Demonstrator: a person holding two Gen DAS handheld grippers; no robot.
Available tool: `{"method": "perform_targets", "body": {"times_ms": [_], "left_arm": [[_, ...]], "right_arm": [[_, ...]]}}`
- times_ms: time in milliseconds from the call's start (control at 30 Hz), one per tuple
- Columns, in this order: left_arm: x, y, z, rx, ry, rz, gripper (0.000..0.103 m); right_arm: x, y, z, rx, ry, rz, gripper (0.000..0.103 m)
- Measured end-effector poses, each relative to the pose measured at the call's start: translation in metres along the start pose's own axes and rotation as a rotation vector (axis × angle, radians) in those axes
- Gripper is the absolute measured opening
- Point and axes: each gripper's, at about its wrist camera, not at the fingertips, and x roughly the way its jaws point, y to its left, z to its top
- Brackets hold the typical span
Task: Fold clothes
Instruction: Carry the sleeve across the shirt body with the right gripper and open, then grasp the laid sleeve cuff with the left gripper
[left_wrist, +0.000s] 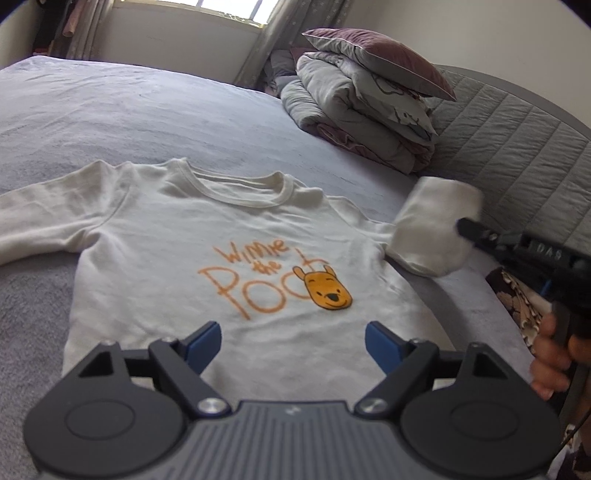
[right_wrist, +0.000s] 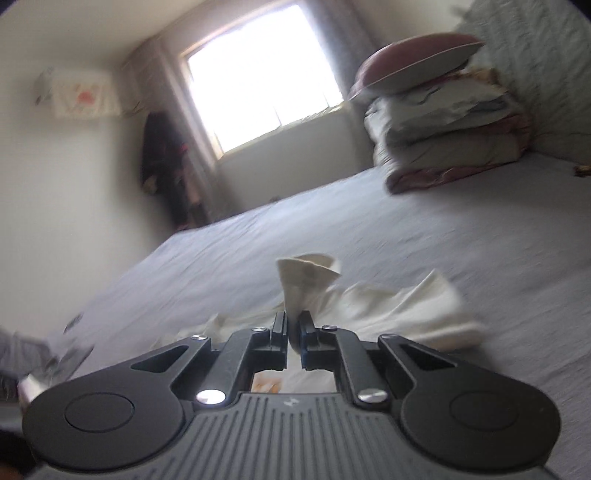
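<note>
— What fills the bedroom scene?
— A wide bed (left_wrist: 147, 122) under a soft, faintly wrinkled grey sheet, with a quilted headboard (left_wrist: 517, 155) and a stack of folded bedding (left_wrist: 354, 122) topped by a plum pillow (left_wrist: 376, 55).

— And the garment?
— A cream knit top (left_wrist: 207, 236), printed in orange, lies flat and face up on the bed, its left sleeve cut off by the frame.

— The tools?
— The left gripper (left_wrist: 293, 347) hovers with blue-padded fingers apart; the right gripper (right_wrist: 293, 332) has its fingers clamped on the lifted sleeve (right_wrist: 306, 284), blurred in both views.
</note>
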Motion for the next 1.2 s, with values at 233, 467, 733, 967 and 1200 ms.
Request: {"method": "perform_targets", "body": {"times_ms": [233, 467, 733, 967, 1200], "left_arm": [[0.002, 0.009, 0.000, -0.072, 0.023, -0.056, 0.086], [0.002, 0.018, 0.002, -0.160, 0.025, -0.093, 0.085], [0.004, 0.025, 0.003, -0.229, 0.029, -0.112, 0.079], [0.006, 0.035, 0.003, -0.309, 0.050, -0.136, 0.071], [0.007, 0.038, 0.002, -0.361, 0.056, -0.158, 0.071]], "right_arm": [[0.019, 0.023, -0.030, -0.043, 0.177, 0.063, 0.007], [0.022, 0.025, -0.031, -0.058, 0.286, 0.099, 0.015], [0.019, 0.026, -0.033, -0.076, 0.370, 0.155, 0.039], [0.020, 0.047, -0.051, -0.223, 0.405, 0.093, 0.040], [0.013, 0.063, -0.054, -0.294, 0.405, 0.104, 0.040]]}}
